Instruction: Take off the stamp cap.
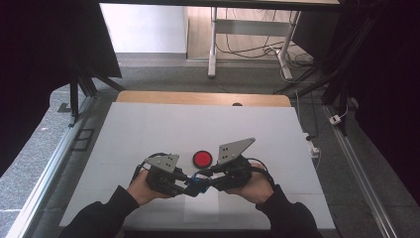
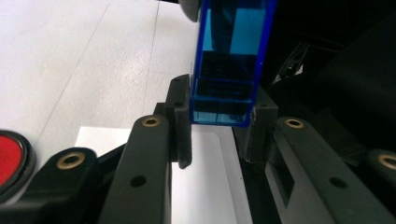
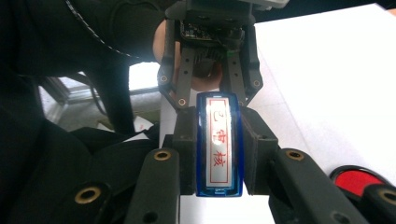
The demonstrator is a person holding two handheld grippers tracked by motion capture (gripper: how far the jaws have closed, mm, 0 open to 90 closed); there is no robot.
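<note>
Blue stamp (image 3: 219, 144) (both hand-held grippers) w/ red label.

Clear blue case (image 3: 219, 144), white label with a red border and red characters. Red disc (image 1: 202, 158) ringed in black. White table sheet (image 1: 148, 134), tan board edge behind. Black jaws with brass rivets. Black sleeves (image 1: 99, 218).
</note>
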